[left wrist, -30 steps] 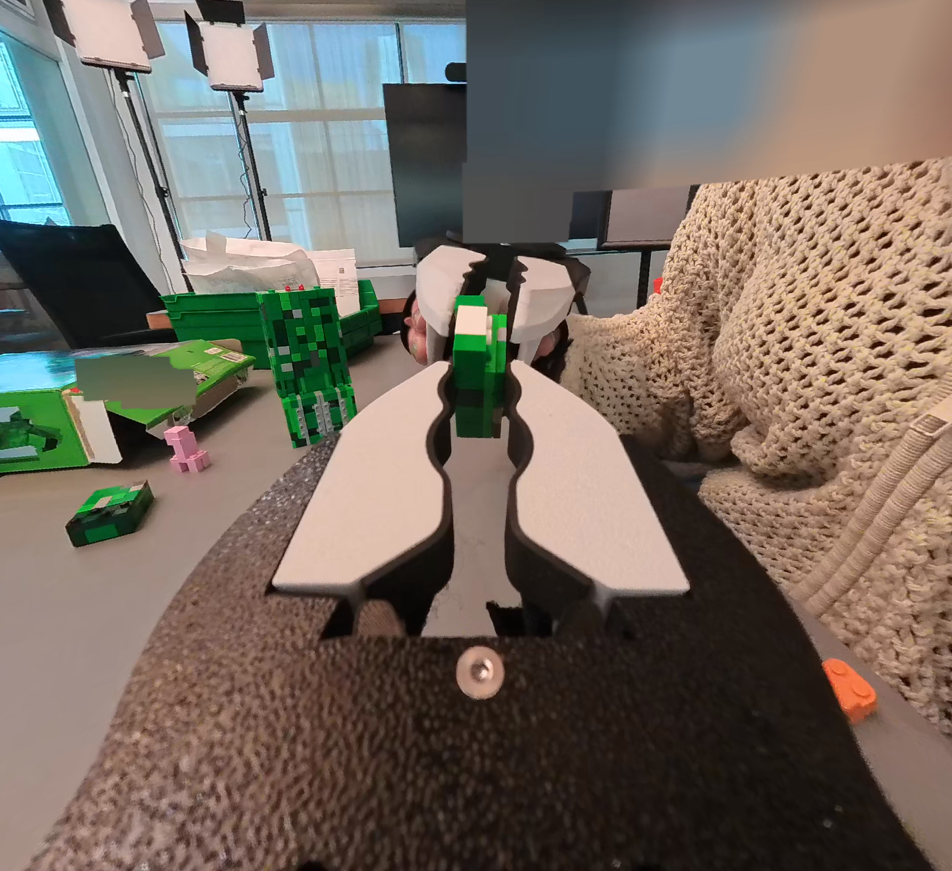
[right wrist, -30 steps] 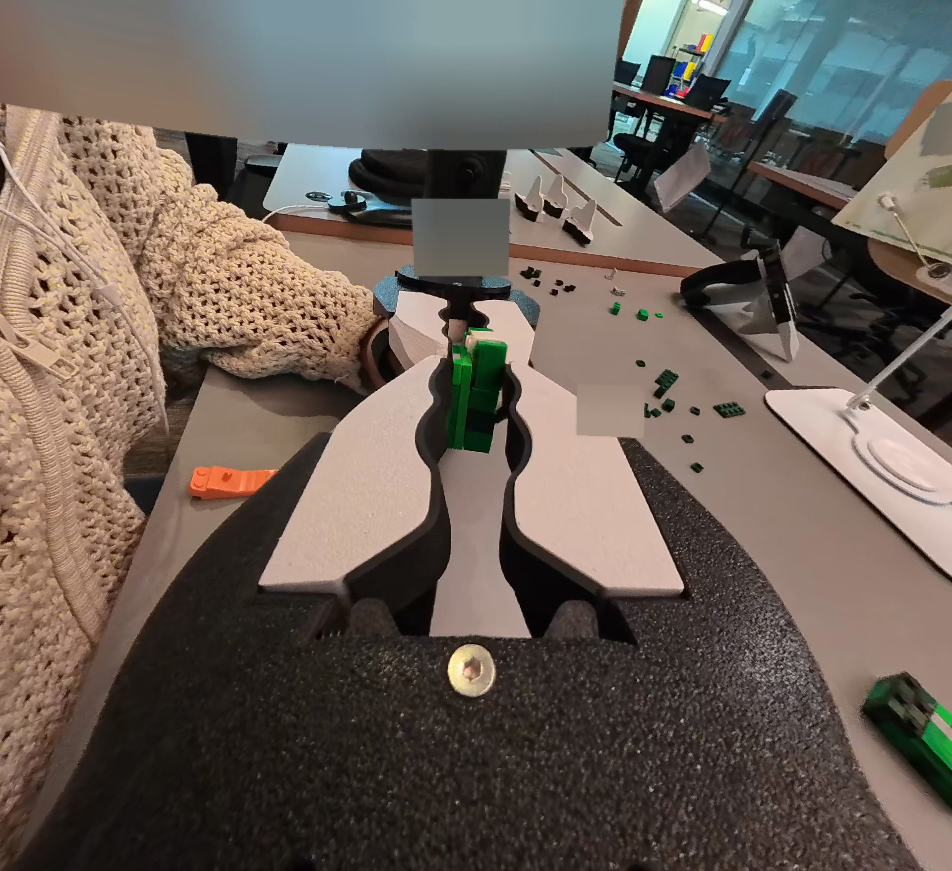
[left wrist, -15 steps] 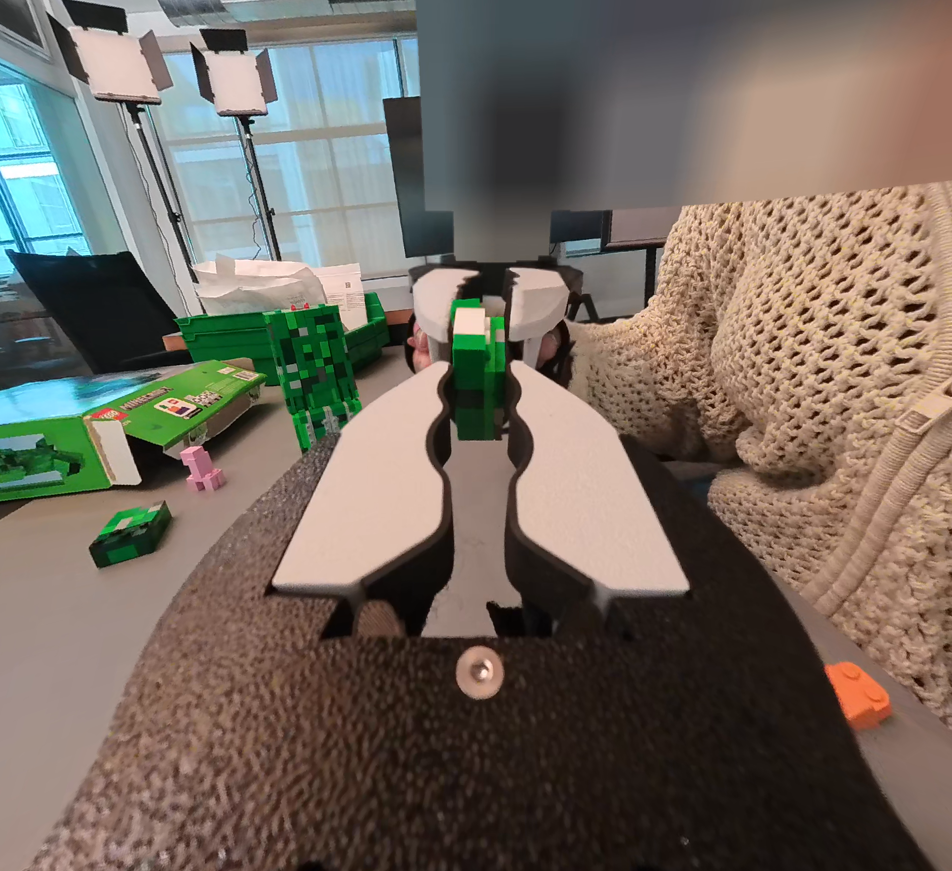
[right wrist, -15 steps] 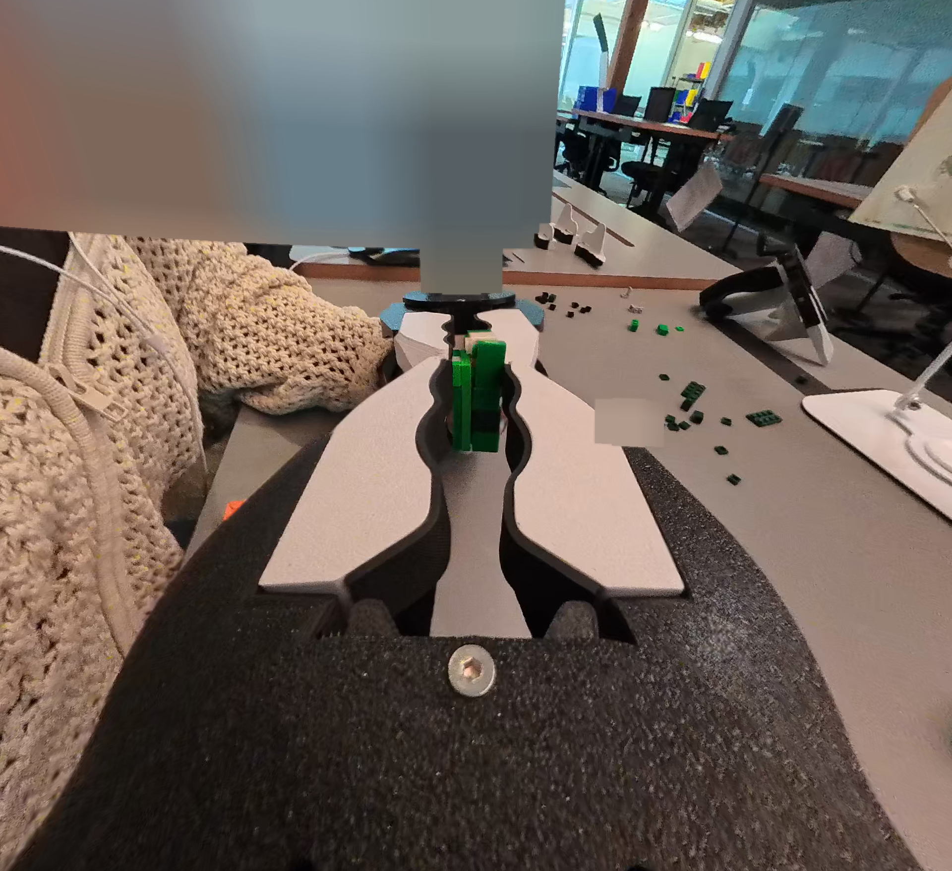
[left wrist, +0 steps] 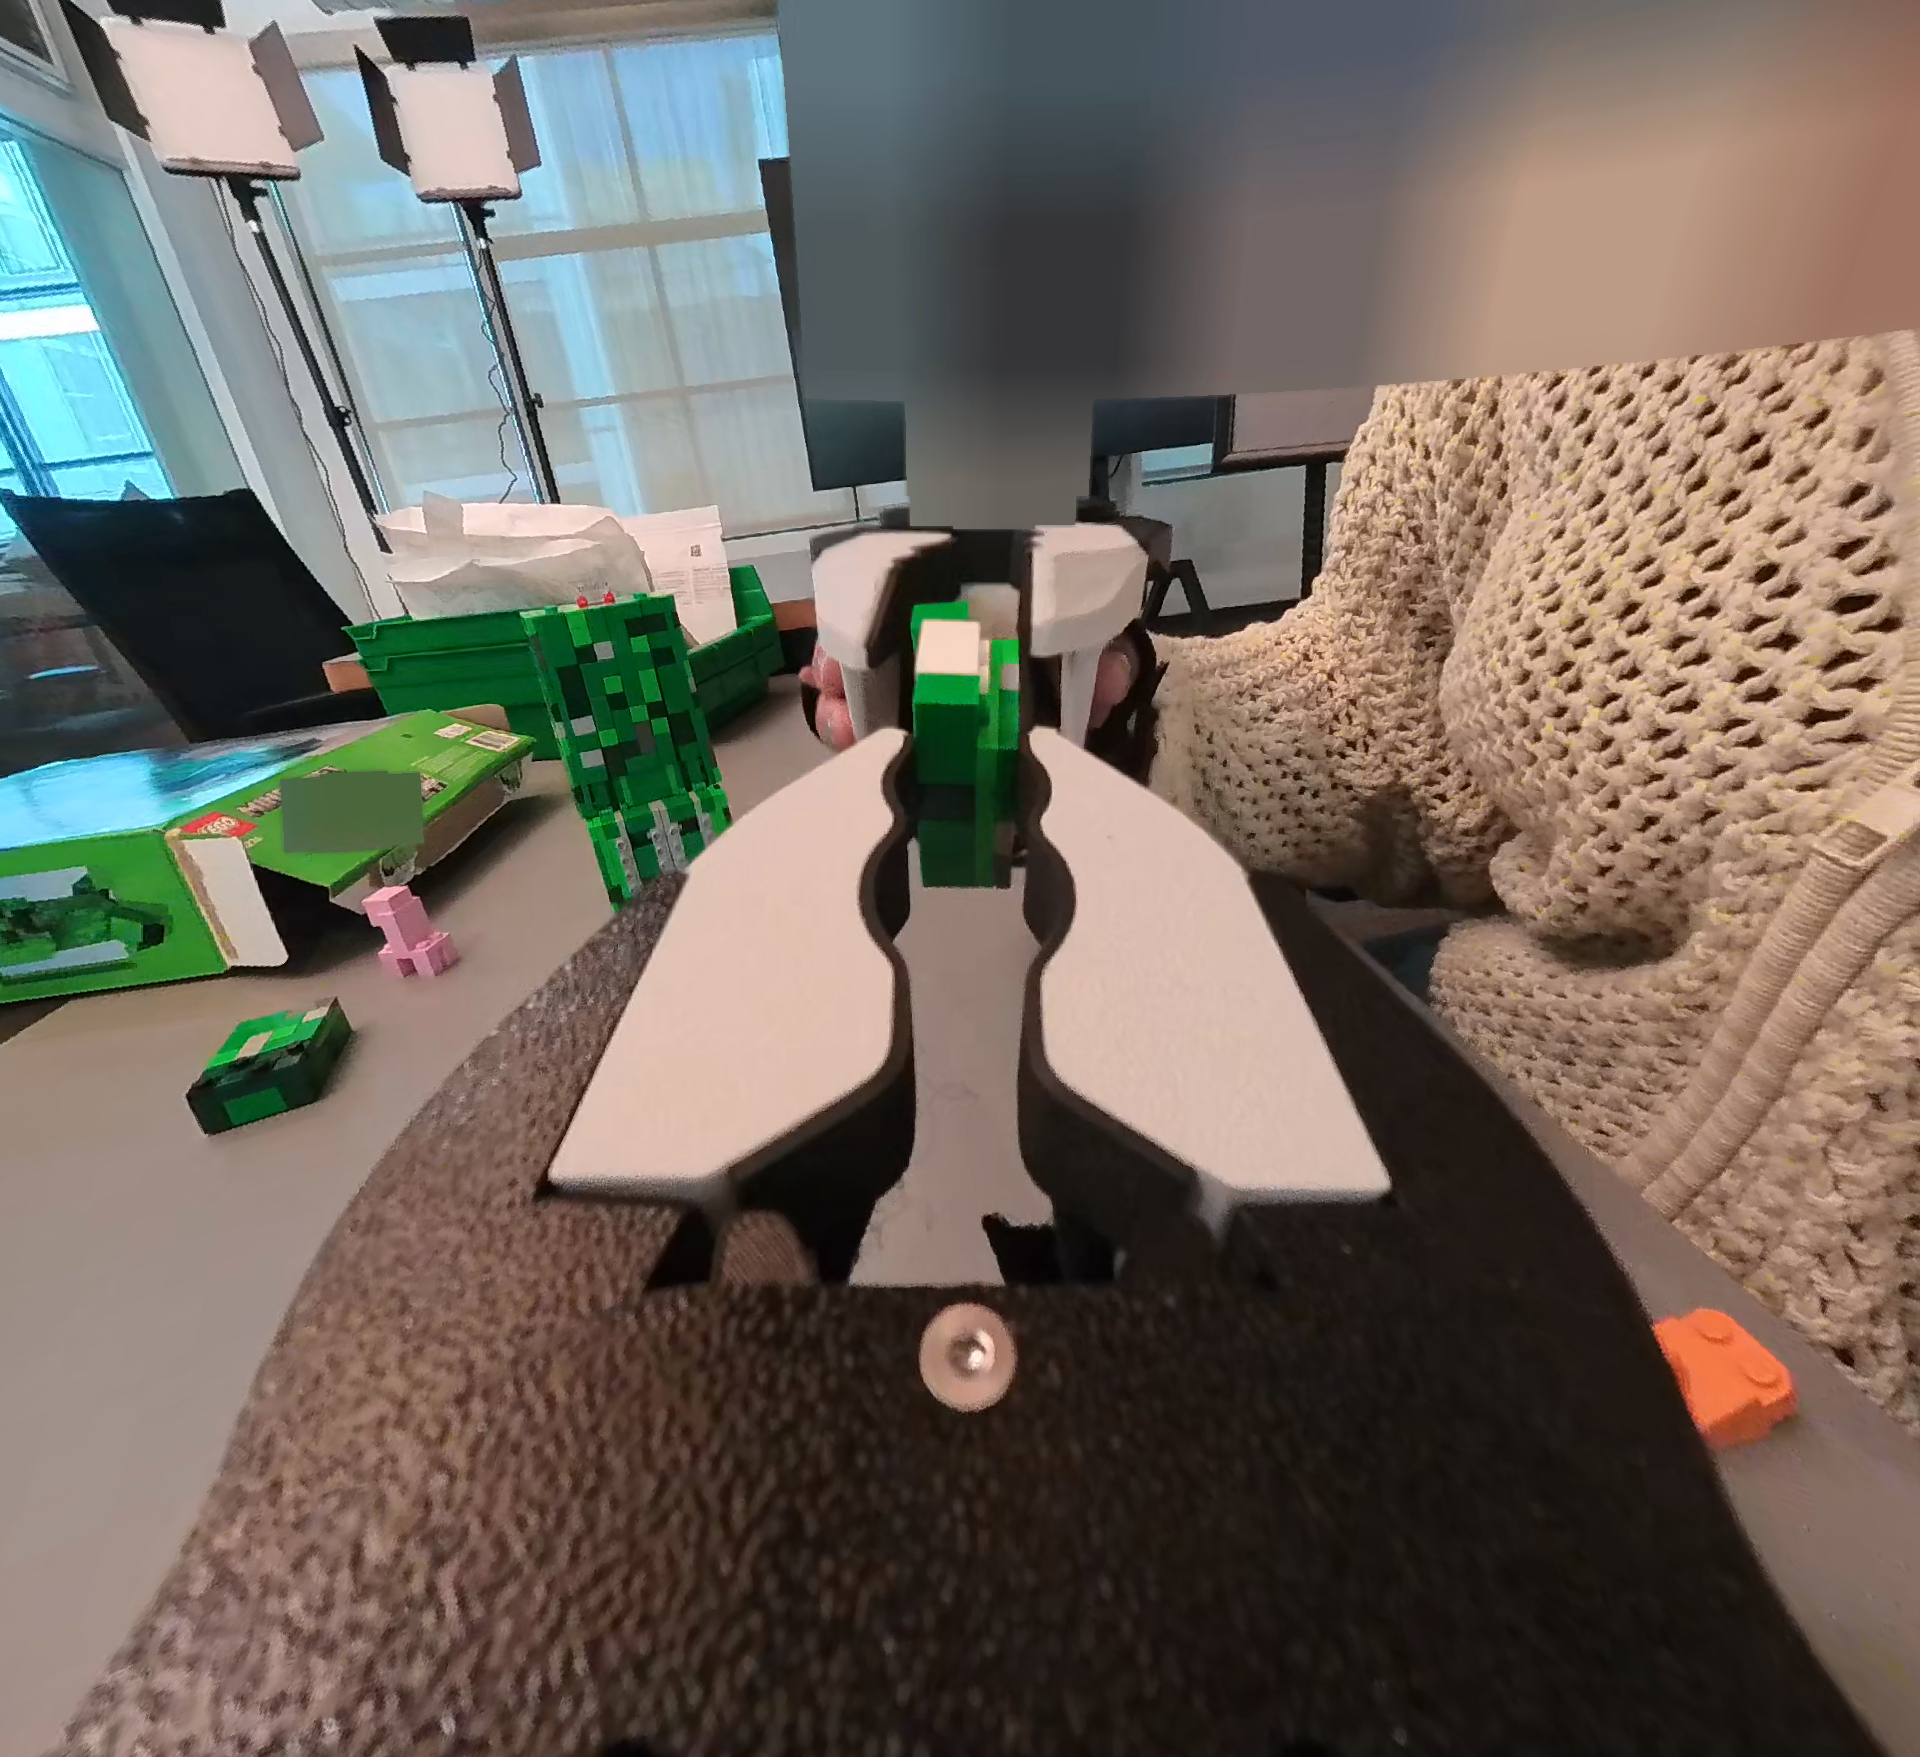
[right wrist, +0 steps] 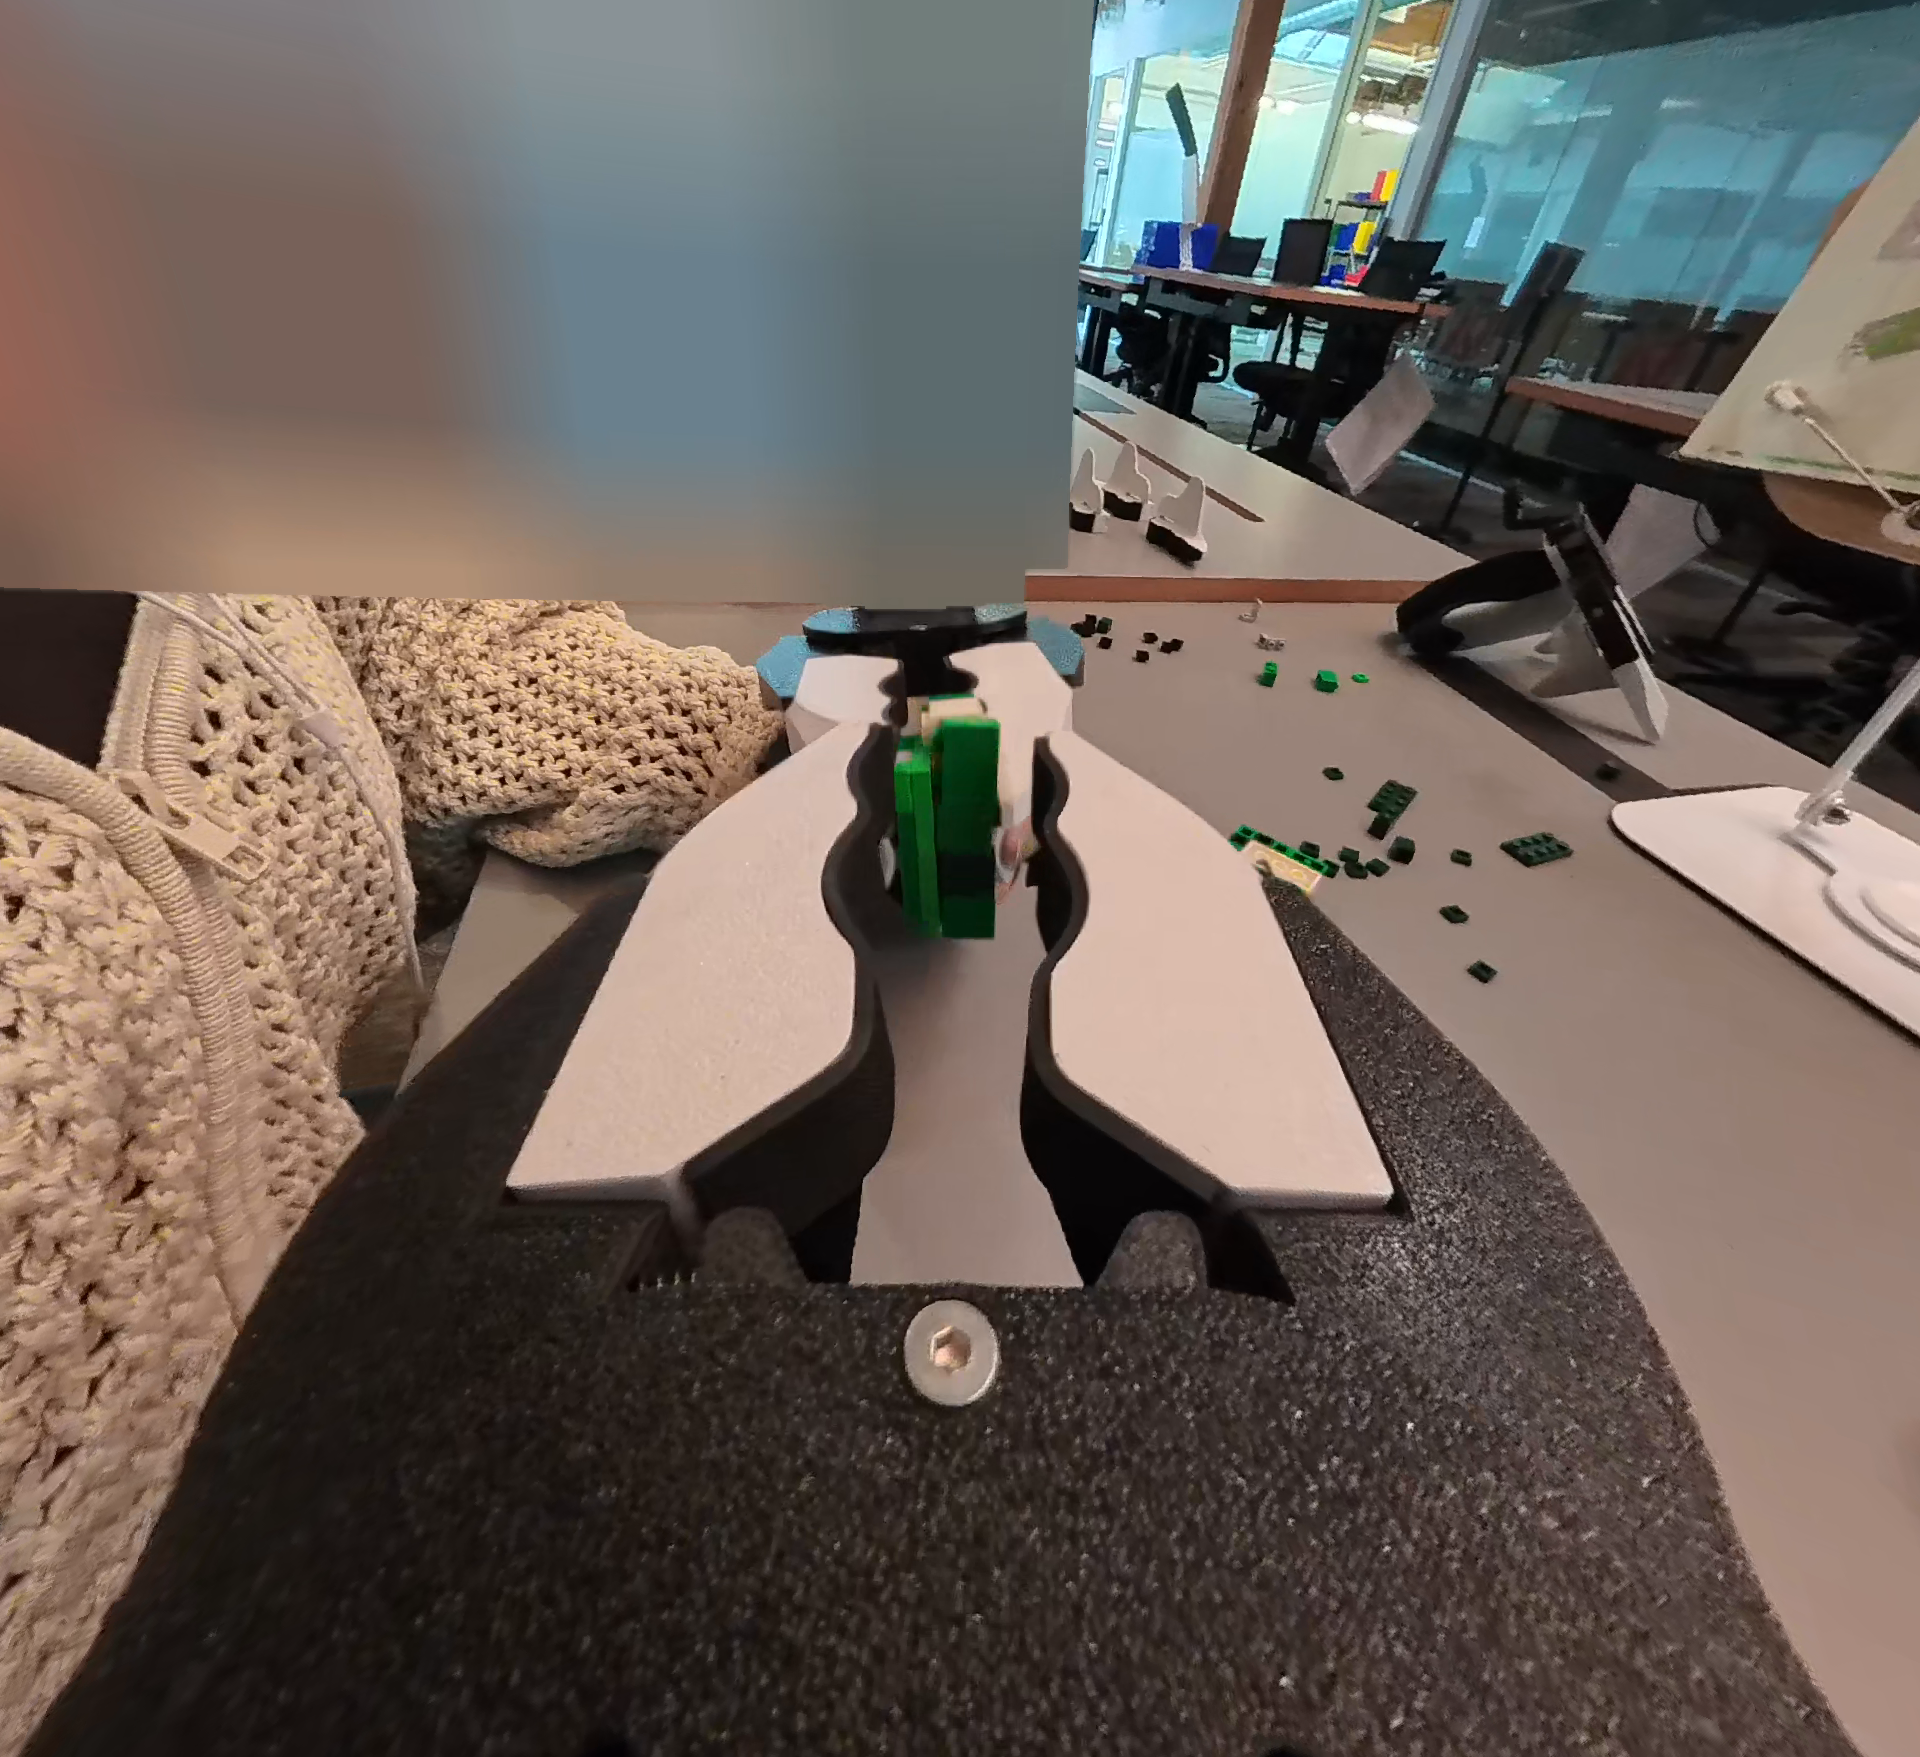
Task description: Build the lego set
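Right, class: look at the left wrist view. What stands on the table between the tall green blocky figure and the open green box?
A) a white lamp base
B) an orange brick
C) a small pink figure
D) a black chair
C: the small pink figure stands on the table, between the tall green blocky figure and the open green box.

Both wrist cameras face each other closely across the shared green brick assembly [left wrist: 961, 767] between them.

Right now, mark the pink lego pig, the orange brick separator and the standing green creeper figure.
pink lego pig [left wrist: 410, 930]: left wrist view, its body.
orange brick separator [left wrist: 1723, 1383]: left wrist view, its top face.
green creeper figure [left wrist: 629, 731]: left wrist view, its torso.
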`<action>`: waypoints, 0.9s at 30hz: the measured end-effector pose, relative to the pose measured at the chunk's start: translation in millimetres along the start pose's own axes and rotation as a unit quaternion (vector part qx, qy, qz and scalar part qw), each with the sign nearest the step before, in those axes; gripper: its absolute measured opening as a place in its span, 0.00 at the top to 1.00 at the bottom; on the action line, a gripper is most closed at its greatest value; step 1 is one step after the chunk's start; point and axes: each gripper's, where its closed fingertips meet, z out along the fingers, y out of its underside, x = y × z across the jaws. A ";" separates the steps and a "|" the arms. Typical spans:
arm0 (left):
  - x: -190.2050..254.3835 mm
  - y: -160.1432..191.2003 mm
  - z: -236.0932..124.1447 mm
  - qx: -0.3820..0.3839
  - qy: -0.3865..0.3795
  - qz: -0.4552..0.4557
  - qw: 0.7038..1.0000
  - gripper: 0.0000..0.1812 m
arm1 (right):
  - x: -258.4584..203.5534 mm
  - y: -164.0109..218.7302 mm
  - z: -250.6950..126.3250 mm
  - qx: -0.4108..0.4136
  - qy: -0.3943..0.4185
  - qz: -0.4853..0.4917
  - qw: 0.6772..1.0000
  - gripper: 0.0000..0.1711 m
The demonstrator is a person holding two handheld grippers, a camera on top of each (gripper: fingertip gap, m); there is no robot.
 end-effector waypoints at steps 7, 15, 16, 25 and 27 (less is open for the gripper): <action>3.9 3.0 2.3 -0.013 0.007 0.009 1.000 0.91 | -2.1 4.1 -2.2 -0.035 -0.006 -0.032 0.999 0.84; -0.5 1.1 0.2 -0.007 -0.002 0.003 1.000 0.91 | 6.1 16.5 -6.4 -0.170 0.045 -0.132 0.976 0.71; -1.2 3.2 0.8 -0.013 -0.003 0.000 1.000 0.91 | 4.9 21.8 -4.6 -0.197 0.047 -0.148 0.968 0.71; -2.1 15.1 4.0 -0.048 -0.007 0.002 0.999 0.91 | 8.0 47.9 3.2 -0.295 0.064 -0.201 0.932 0.82; -2.0 15.1 4.1 -0.049 -0.006 0.003 0.999 0.91 | 7.7 48.6 3.3 -0.298 0.062 -0.197 0.932 0.82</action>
